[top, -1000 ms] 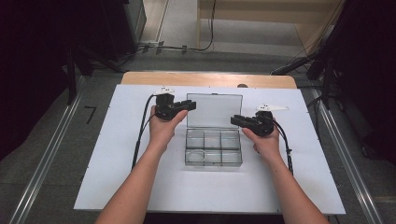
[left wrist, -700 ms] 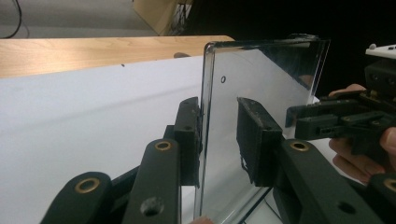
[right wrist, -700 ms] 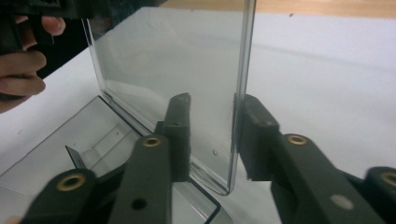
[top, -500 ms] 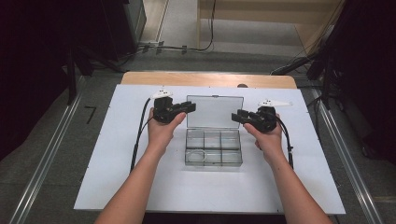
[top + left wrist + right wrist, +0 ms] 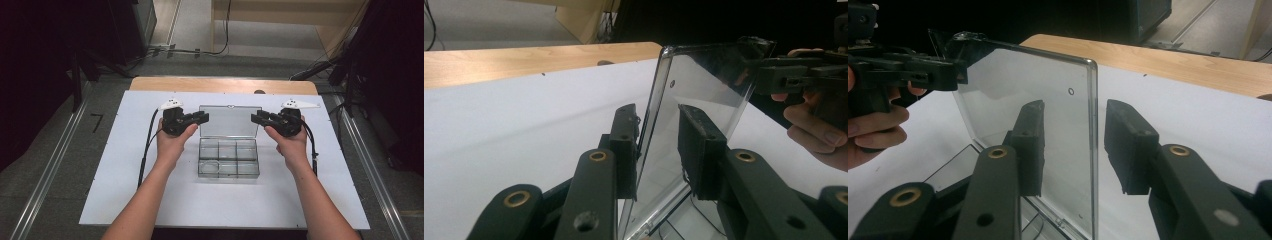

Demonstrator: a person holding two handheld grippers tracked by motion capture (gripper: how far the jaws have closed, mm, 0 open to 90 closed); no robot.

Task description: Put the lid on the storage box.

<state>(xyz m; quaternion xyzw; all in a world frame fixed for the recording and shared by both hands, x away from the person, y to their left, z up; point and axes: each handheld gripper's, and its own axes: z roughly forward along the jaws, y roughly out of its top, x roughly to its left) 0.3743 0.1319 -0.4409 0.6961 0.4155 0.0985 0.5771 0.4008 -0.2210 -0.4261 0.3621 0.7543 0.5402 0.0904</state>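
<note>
Left gripper view: the left gripper (image 5: 658,145) straddles the upright clear lid (image 5: 696,95) of the compartment box (image 5: 228,157) at mid-table, one pad touching, the other apart. The right gripper (image 5: 1074,145), jaws just narrowing, brackets the lid's opposite edge without pinching.

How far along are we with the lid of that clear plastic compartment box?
Done: the clear plastic compartment box sits on the white table sheet with its transparent hinged lid raised upright. In hand: the left claw and right claw each straddle a side edge of the lid; no pad visibly presses it, and the right claw's jaws have just been closing. Left: the compartments look empty, so any filling or shutting remains.
</note>
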